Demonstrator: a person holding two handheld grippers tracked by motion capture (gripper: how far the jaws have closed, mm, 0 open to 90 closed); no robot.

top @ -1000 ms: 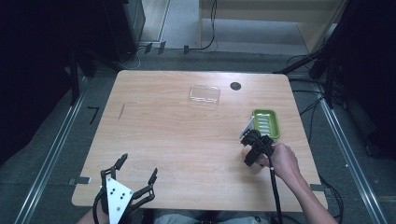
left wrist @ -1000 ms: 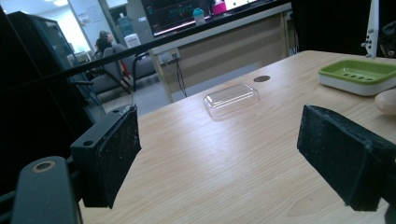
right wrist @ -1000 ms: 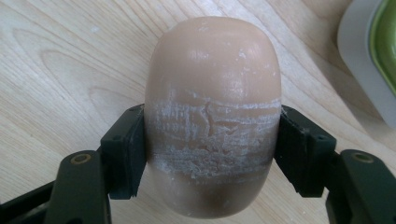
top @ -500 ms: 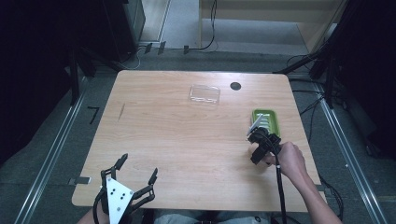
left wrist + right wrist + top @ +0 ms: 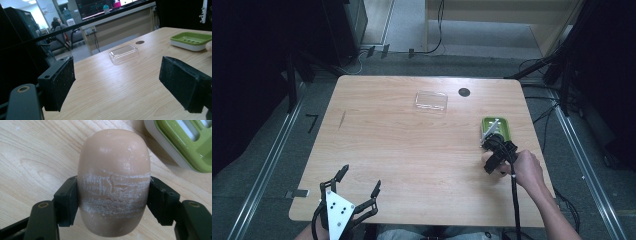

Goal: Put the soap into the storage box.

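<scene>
A peach, oval bar of soap [image 5: 113,170] with a scuffed white band sits between the pads of my right gripper [image 5: 113,202], which is shut on its sides. In the high view that right gripper [image 5: 491,160] hovers over the wooden table [image 5: 412,150], just near of a green soap dish [image 5: 501,129] with a white base. The dish [image 5: 185,140] lies up and to the right of the soap. My left gripper [image 5: 360,179] rests at the table's near left edge, jaws open with nothing between them [image 5: 117,85].
A clear plastic lid [image 5: 431,101] lies toward the far middle of the table, with a dark round hole [image 5: 464,92] in the tabletop beside it. From the left gripper view the lid [image 5: 124,53] and the dish [image 5: 191,40] sit ahead and to the right.
My right hand has shifted slightly to the right with the soap, closer to the dish's near end. The left gripper has stayed still.
</scene>
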